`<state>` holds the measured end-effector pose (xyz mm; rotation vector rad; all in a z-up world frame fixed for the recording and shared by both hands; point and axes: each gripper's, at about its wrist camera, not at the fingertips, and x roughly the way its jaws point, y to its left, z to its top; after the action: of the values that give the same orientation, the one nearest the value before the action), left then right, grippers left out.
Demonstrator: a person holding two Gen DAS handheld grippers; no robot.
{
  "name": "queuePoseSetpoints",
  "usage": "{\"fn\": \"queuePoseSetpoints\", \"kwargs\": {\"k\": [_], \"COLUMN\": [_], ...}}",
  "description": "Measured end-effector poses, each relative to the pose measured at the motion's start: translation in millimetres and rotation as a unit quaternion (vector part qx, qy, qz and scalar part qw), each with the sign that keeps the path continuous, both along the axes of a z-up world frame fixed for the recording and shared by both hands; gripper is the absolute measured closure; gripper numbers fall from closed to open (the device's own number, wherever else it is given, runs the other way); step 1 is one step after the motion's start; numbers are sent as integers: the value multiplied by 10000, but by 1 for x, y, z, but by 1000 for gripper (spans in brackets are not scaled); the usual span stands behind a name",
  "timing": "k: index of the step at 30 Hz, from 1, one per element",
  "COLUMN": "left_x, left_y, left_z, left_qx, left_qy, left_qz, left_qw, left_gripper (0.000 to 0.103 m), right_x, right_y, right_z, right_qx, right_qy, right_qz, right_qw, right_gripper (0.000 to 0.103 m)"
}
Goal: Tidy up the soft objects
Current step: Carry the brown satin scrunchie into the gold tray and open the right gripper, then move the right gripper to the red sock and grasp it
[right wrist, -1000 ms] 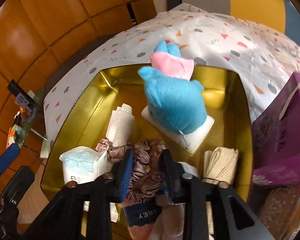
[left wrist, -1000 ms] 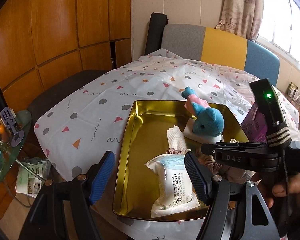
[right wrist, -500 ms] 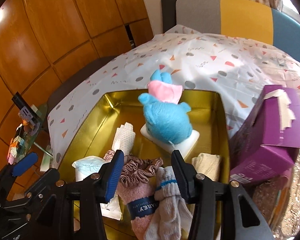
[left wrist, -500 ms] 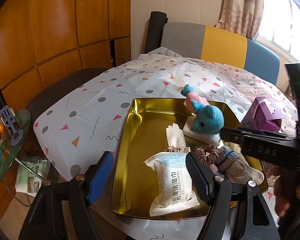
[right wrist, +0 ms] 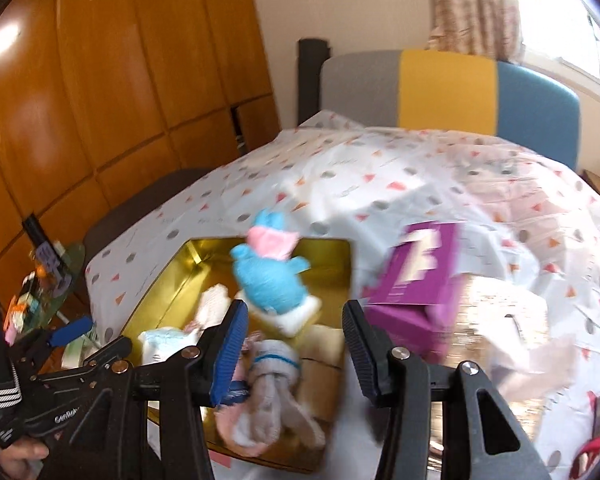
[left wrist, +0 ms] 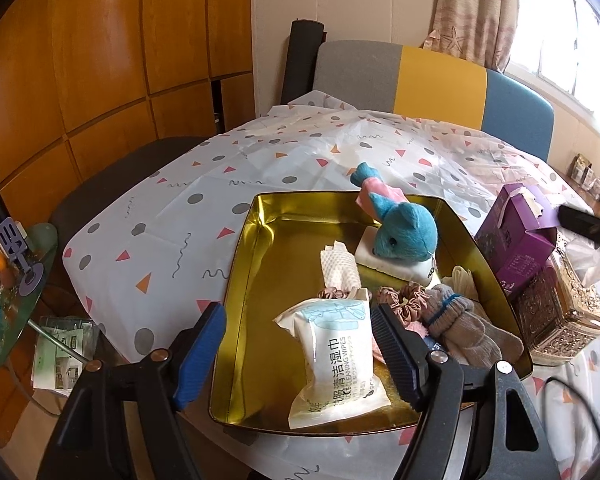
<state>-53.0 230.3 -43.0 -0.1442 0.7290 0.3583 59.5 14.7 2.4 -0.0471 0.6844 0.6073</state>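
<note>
Soft objects lie gathered in a gold metal tray (left wrist: 236, 280) on the worktop (left wrist: 172, 232), which is covered by a white cloth printed with grey dots and pink triangles. Behind the worktop stands a chair back (left wrist: 420, 80) in grey, yellow and blue panels. A purple carton (left wrist: 516, 240) rests just beside the tray's right wall, on top of an ornate gold tissue box (left wrist: 560, 312).

Inside the tray, a blue plush toy (left wrist: 408, 232) with a pink part occupies the far right corner, lying on a white block (left wrist: 384, 260). A white pack of wet wipes (left wrist: 336, 356) lies at the near edge. A grey sock (left wrist: 468, 324) with a blue band lies at the near right, touching a mauve scrunchie (left wrist: 404, 296). A folded white mesh cloth (left wrist: 340, 268) lies near the centre, and a cream bundle (left wrist: 460, 276) sits against the right wall.

Left hand-held gripper (left wrist: 300, 352): jaws stand wide apart above the near edge of the tray, the wipes pack seen between them; the pads do not press on it. Right hand-held gripper (right wrist: 292, 352): jaws parted with nothing gripped, positioned above the sock and the near right part of the tray. The right view is blurred. A hand (right wrist: 16, 452) grips the left tool's handle at the lower left of that view.
</note>
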Motion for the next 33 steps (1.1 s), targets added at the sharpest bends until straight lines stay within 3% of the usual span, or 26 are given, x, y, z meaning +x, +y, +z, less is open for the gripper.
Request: {"fn": "queuePoseSetpoints", "kwargs": {"k": [7, 11, 16, 18, 20, 22, 23, 27, 33], "left_x": [4, 5, 7, 8, 10, 10, 11, 13, 12], "left_y": [-6, -8, -8, -7, -8, -10, -11, -16, -19], "left_z": [-3, -4, -6, -7, -8, -10, -10, -10, -9], "left_qx": [-17, -61, -111, -134, -168, -153, -135, -120, -73], "left_qy": [37, 44, 69, 78, 95, 112, 128, 140, 165], "left_qz": [-77, -144, -160, -160, -178, -225, -247, -295, -329], "left_qw": [10000, 9999, 9998, 9998, 9997, 9996, 9995, 9994, 9993], "left_gripper": [27, 27, 27, 27, 27, 26, 26, 26, 26], "right_x": [5, 13, 15, 10, 4, -1, -1, 0, 23], "right_y": [-95, -162, -266, -312, -355, -391, -403, -422, -403], "right_z": [20, 15, -3, -11, -22, -38, -48, -88, -129], "right_qx": [185, 193, 272, 365, 567, 881, 945, 1058, 922], "right_qy": [-146, 73, 613, 850, 1171, 1557, 1736, 2384, 2941], "right_qz": [-947, -1806, -3217, -3901, -4463, -4863, -4951, -5035, -4668], "right_qw": [9952, 9833, 9445, 9161, 8854, 8553, 8461, 8237, 8289], "right_gripper": [54, 54, 54, 54, 41, 37, 37, 37, 37]}}
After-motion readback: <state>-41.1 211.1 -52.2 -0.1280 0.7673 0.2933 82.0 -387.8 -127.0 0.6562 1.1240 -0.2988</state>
